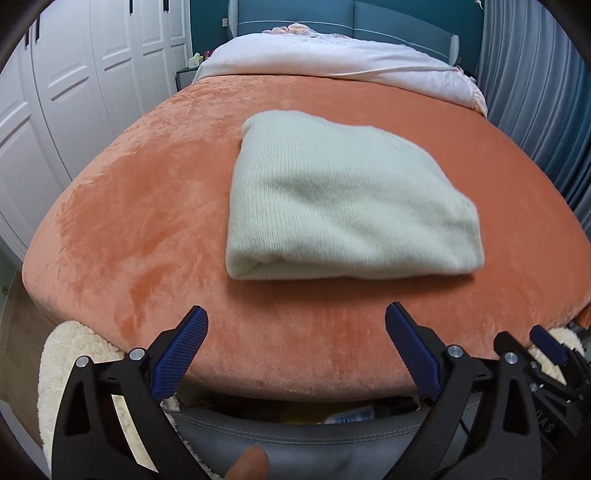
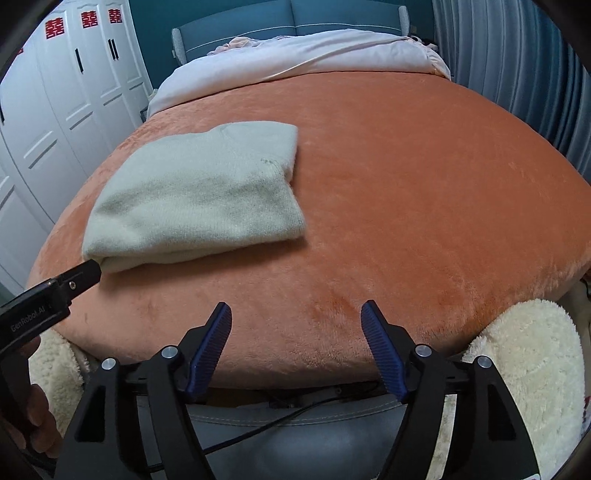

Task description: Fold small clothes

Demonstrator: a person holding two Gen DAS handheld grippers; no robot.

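Note:
A pale green knitted garment (image 1: 347, 199) lies folded into a thick rectangle on the orange plush bed cover (image 1: 147, 221). It also shows in the right wrist view (image 2: 199, 195), left of centre. My left gripper (image 1: 295, 321) is open and empty, held back at the bed's near edge, short of the garment's folded front edge. My right gripper (image 2: 295, 314) is open and empty, also at the near edge, to the right of the garment. The left gripper's body (image 2: 48, 299) shows at the left of the right wrist view, its tip close to the garment's near left corner.
A white quilt (image 1: 332, 62) is bunched at the head of the bed against a blue headboard (image 1: 369, 22). White wardrobe doors (image 1: 74, 92) stand on the left, blue curtains (image 1: 535, 92) on the right. Cream fleece (image 2: 532, 369) and a grey cushion (image 1: 314, 439) lie below the bed's near edge.

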